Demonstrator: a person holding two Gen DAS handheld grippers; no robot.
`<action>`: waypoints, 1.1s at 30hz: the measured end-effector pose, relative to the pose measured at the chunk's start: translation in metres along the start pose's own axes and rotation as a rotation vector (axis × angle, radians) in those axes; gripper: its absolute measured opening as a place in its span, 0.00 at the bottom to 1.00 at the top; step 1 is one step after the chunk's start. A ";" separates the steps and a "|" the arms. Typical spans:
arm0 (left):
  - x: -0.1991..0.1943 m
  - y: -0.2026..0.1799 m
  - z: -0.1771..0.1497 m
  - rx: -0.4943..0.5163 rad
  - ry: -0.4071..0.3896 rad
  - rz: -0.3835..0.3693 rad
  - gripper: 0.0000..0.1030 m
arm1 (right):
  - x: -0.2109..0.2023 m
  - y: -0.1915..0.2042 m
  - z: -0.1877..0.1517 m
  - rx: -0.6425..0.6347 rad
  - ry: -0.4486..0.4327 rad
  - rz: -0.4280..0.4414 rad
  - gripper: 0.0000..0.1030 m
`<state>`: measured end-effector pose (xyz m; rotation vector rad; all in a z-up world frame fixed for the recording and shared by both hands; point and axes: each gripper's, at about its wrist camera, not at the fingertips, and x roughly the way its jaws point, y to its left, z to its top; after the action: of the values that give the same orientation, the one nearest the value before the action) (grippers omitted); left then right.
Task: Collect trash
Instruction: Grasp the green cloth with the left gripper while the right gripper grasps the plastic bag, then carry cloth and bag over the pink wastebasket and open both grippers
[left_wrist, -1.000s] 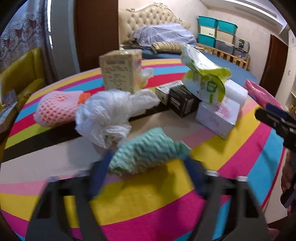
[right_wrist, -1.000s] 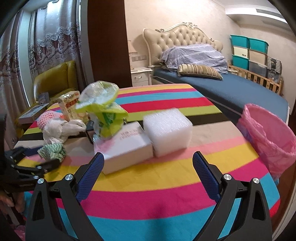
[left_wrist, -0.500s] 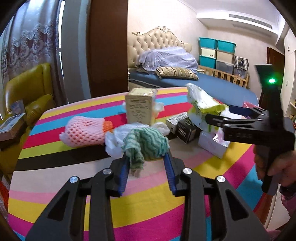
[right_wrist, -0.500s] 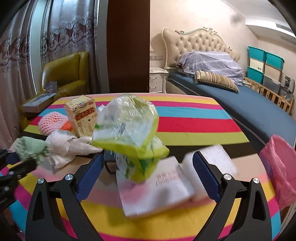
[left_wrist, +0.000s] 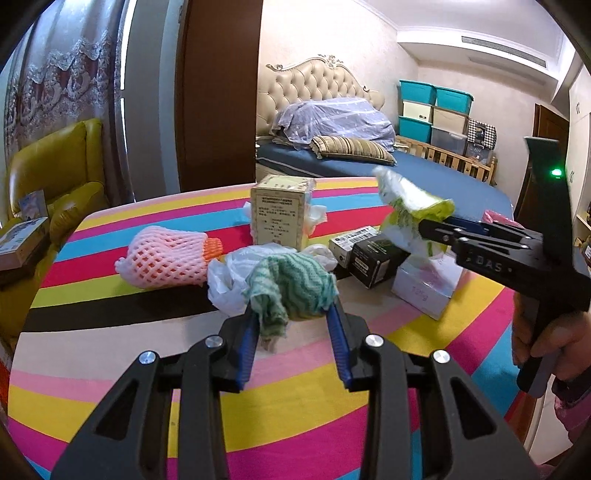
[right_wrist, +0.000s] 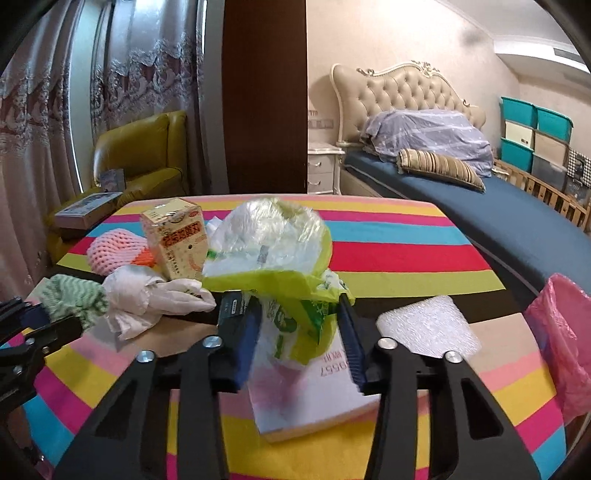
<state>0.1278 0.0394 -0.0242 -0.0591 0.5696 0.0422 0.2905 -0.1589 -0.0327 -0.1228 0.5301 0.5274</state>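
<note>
My left gripper (left_wrist: 291, 311) is shut on a green-and-white knitted cloth (left_wrist: 291, 280), held just above the striped table (left_wrist: 147, 369). In the right wrist view the same cloth (right_wrist: 75, 299) shows at the far left, in the left gripper (right_wrist: 35, 325). Both blue pads of my right gripper (right_wrist: 299, 306) press a crumpled green-and-white plastic bag (right_wrist: 273, 240) that bulges above them. The left wrist view shows that bag (left_wrist: 410, 206) in the right gripper (left_wrist: 428, 225), with a hand (left_wrist: 550, 332) on the handle.
On the table lie a pink foam net (left_wrist: 166, 254), a yellow carton (left_wrist: 280, 214), a white plastic bag (left_wrist: 229, 277), a black box (left_wrist: 376, 258), a white box (left_wrist: 424, 291) and a white foam block (right_wrist: 428, 325). A pink bin bag (right_wrist: 557, 325) hangs at the right edge.
My left gripper closed on the green cloth and lifted it off the table. My right gripper swung left to the green-and-white bag and shut on it.
</note>
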 end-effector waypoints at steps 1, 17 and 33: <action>0.001 -0.001 0.000 0.002 0.000 -0.003 0.34 | -0.004 -0.001 -0.001 -0.001 -0.010 -0.001 0.36; 0.027 -0.039 0.047 0.094 0.002 -0.166 0.34 | -0.049 -0.046 0.003 0.065 0.016 -0.085 0.34; 0.066 -0.065 0.087 0.272 0.046 -0.466 0.34 | -0.089 -0.033 -0.003 0.174 0.019 -0.356 0.34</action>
<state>0.2337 -0.0177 0.0160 0.0727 0.5912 -0.4903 0.2408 -0.2282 0.0091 -0.0541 0.5562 0.1317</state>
